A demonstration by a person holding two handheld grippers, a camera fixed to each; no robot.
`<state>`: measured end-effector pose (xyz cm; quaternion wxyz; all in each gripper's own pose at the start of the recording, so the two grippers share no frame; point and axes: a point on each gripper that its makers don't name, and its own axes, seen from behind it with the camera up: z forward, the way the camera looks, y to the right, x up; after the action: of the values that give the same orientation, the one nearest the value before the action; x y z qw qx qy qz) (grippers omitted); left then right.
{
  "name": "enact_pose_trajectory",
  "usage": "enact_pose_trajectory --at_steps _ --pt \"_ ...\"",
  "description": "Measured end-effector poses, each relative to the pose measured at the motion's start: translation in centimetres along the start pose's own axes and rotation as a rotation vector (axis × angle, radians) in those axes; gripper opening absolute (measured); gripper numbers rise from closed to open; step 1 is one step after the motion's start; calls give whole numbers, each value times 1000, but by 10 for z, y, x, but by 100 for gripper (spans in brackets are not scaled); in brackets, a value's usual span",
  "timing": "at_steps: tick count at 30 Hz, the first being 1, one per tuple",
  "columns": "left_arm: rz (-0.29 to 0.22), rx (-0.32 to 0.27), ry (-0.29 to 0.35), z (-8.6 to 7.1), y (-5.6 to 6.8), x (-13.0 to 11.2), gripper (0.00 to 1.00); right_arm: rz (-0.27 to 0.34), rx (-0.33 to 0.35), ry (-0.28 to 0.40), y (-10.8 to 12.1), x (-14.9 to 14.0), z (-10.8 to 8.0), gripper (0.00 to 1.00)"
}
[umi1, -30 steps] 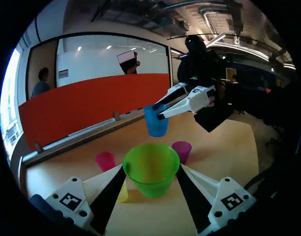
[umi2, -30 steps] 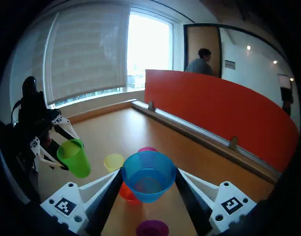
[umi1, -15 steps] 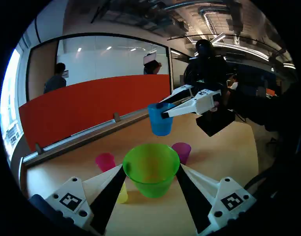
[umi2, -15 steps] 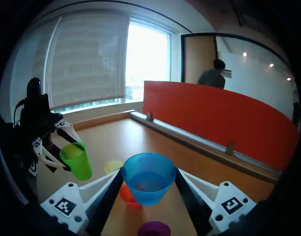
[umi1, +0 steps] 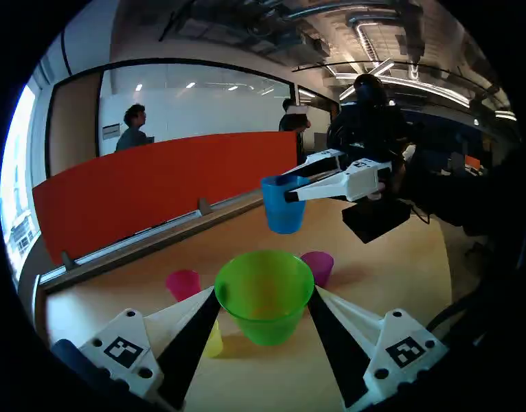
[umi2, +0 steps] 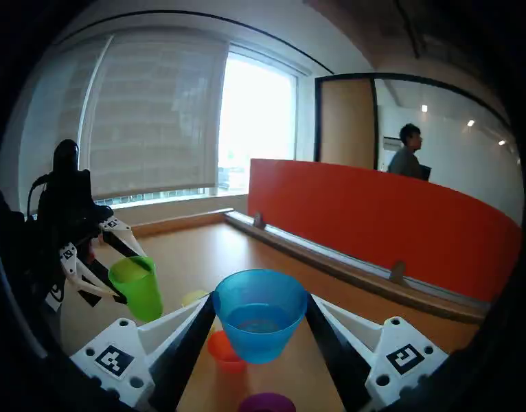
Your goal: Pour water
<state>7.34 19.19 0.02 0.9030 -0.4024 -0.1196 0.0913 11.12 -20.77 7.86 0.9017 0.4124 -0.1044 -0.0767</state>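
Observation:
In the left gripper view my left gripper (umi1: 263, 302) is shut on a green cup (umi1: 264, 294), held upright just above the wooden table (umi1: 400, 261). Beyond it the right gripper (umi1: 294, 187) holds a blue cup (umi1: 282, 204) in the air, level and upright. In the right gripper view my right gripper (umi2: 261, 317) is shut on that blue cup (umi2: 260, 312), which has a little water in its bottom. Off to the left there, the left gripper (umi2: 122, 275) carries the green cup (umi2: 137, 287).
Small cups stand on the table: pink (umi1: 183, 283), purple (umi1: 318, 265) and yellow (umi1: 215, 339); orange (umi2: 224, 349), yellow (umi2: 193, 297) and purple (umi2: 266, 402). An orange partition (umi1: 160, 178) runs along the table's far edge. People stand behind it.
The right gripper has lifted the blue cup higher and levelled it from a slight tilt. The green cup stays put in the left gripper. People in the background have walked.

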Motion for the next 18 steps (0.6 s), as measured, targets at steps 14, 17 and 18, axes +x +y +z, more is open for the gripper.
enact_pose_trajectory --at_steps 14,17,18 --pt "3 18 40 -3 -5 12 87 -4 -1 44 -3 4 -1 93" --pt "1 22 47 -3 -7 14 87 -4 -1 52 -3 5 0 93" --pt "0 24 49 -3 -7 15 87 -4 -1 55 -3 6 0 93"
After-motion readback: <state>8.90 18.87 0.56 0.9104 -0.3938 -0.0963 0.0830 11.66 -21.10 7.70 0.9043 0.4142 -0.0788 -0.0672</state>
